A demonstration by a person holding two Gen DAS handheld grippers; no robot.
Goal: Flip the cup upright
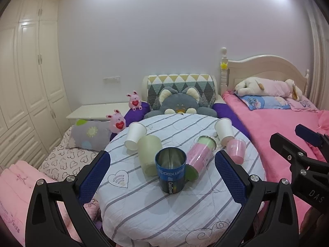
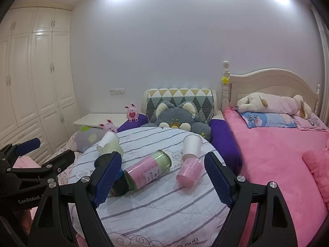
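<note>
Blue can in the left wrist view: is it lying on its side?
No, the blue can stands upright on the striped table cover, open mouth facing up.

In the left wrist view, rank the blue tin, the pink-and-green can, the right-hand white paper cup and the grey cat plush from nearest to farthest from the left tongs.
1. Blue tin: upright, centred between the open left tongs.
2. Pink-and-green can: lying on its side, just right of the tin.
3. White paper cup: far right of the round table.
4. Grey cat plush: behind the table.
</note>
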